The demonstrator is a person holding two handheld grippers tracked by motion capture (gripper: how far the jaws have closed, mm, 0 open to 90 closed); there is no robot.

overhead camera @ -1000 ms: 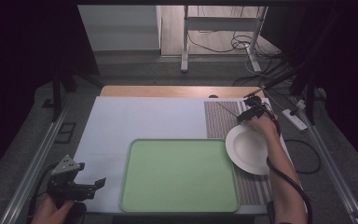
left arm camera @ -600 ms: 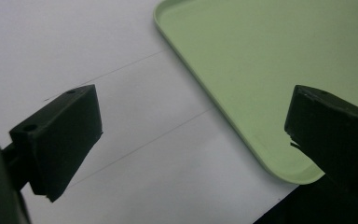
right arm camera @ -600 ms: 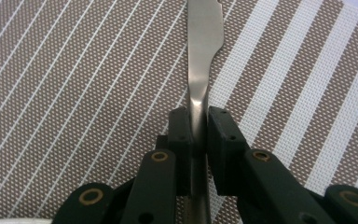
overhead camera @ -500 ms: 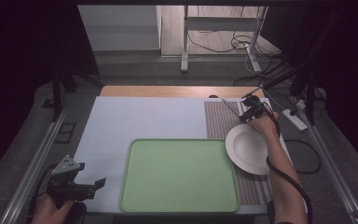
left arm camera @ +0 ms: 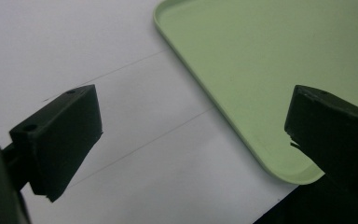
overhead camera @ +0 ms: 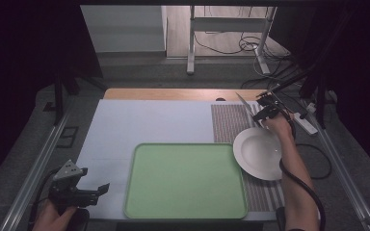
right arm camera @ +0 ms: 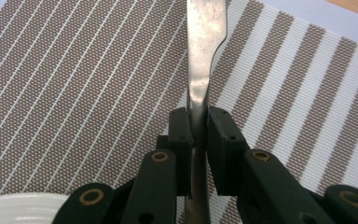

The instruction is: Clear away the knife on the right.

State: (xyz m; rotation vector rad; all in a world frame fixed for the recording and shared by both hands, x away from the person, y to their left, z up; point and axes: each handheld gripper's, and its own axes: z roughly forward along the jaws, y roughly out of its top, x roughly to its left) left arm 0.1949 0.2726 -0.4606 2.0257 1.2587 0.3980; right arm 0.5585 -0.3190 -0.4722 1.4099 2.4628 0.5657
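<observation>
Knife in right tongs

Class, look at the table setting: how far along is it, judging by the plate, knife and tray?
Done: the white plate lies on the striped mat. In hand: the right tongs grip a knife above the mat. Left: the knife is not yet laid down; the green tray is bare, and the left tongs are open, holding nothing.

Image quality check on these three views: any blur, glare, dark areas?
High view: dim, surroundings nearly black, table evenly lit, white plate brightest. Left gripper view: soft focus, open jaws blurred, green tray without glare. Right gripper view: sharp on the striped mat, mild sheen on the metal utensil clamped between the jaws.
</observation>
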